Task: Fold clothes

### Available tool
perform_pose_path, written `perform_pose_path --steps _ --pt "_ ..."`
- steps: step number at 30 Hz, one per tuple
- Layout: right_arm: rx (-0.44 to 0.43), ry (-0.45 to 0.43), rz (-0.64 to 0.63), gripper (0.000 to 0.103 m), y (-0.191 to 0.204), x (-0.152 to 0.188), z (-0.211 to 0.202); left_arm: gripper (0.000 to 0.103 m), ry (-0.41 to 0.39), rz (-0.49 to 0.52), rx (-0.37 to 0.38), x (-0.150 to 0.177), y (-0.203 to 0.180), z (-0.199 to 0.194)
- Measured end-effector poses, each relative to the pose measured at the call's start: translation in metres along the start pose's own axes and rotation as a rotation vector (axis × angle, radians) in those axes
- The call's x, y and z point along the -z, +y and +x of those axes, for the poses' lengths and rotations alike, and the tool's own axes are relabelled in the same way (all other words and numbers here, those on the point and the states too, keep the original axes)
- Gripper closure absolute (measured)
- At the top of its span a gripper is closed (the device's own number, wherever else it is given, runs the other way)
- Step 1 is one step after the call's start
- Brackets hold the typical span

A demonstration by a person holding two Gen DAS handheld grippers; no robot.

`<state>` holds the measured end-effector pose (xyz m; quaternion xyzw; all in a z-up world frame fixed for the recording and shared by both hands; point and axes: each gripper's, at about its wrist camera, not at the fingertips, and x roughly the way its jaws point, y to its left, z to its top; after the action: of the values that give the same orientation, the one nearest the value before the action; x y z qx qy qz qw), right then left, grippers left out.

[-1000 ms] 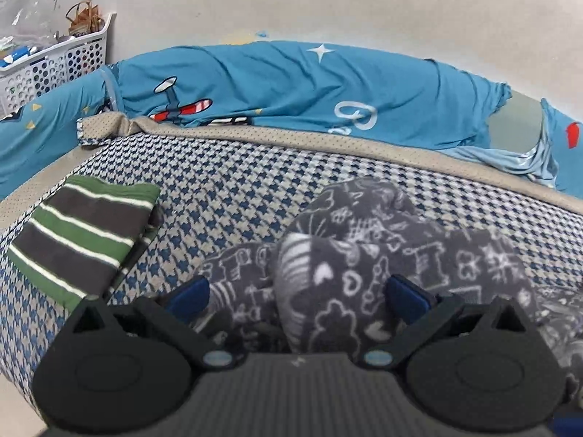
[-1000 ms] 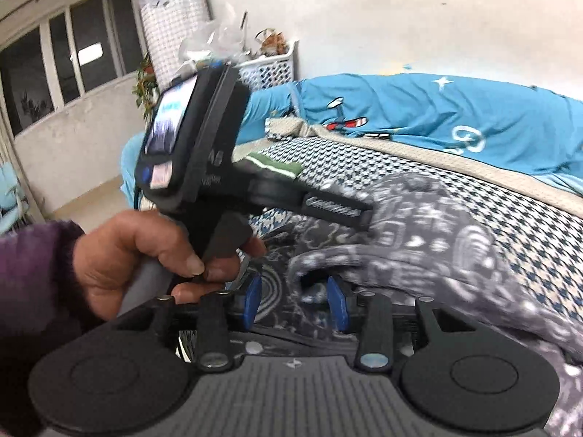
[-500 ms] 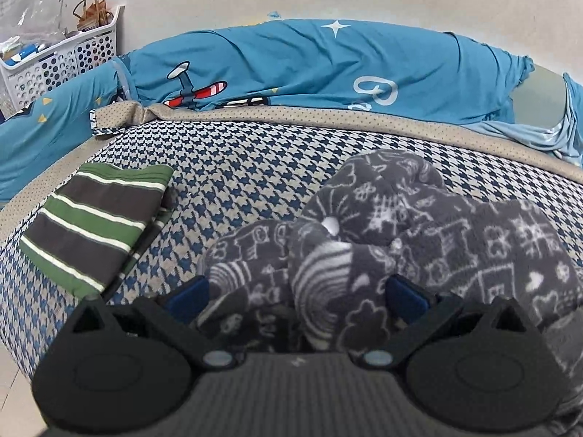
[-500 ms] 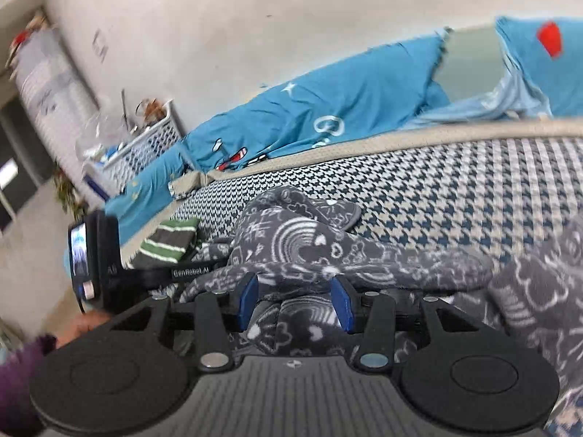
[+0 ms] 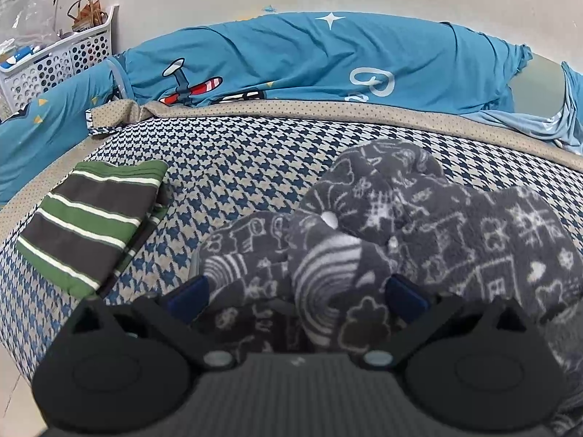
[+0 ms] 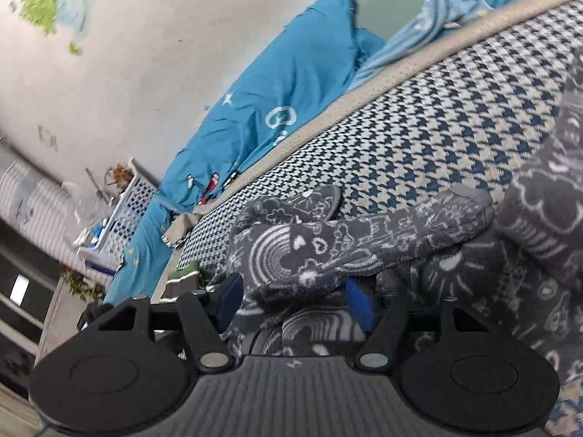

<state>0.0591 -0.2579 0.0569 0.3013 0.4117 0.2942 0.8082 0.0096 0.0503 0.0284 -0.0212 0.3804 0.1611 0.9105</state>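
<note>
A grey doodle-print fleece garment point(image 5: 419, 225) lies bunched on the houndstooth bedspread point(image 5: 233, 167) and fills the wide-spread jaws of the left gripper point(image 5: 297, 291), though whether its pads press the cloth cannot be told; a folded green-striped garment point(image 5: 91, 218) rests well off the left jaw. Through the right wrist camera, the right gripper point(image 6: 293, 302) is opening, a fleece fold point(image 6: 364, 240) lying loose between and just ahead of its jaws.

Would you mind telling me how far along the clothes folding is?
Done: the striped top lies folded on the bed. In hand: the grey fleece, bunched between both tools; the right tool is opening around it. Left: flattening and folding the fleece.
</note>
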Motion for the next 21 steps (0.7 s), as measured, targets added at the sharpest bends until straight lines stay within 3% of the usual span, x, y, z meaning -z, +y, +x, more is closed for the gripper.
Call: perform_pose_path --steps 8,9,13,16,21 --pt "0.038 -0.044 0.098 0.04 -0.008 -0.001 0.017 0.0 0.003 0.004 0.004 0.002 0.002 -0.001" --pt "0.05 -0.048 0.095 0.044 -0.008 0.0 0.02 0.0 0.004 0.003 0.005 0.002 0.003 -0.001" --pt "0.073 -0.06 0.059 0.085 -0.006 0.001 0.028 0.0 0.003 -0.004 0.006 0.001 0.005 -0.003" --pt "0.041 -0.095 0.001 0.091 0.004 0.002 0.025 0.0 -0.019 -0.003 -0.018 -0.002 0.01 -0.007" --pt "-0.113 -0.139 -0.121 0.092 0.035 0.006 0.018 0.0 -0.067 -0.085 -0.029 -0.015 0.03 -0.021"
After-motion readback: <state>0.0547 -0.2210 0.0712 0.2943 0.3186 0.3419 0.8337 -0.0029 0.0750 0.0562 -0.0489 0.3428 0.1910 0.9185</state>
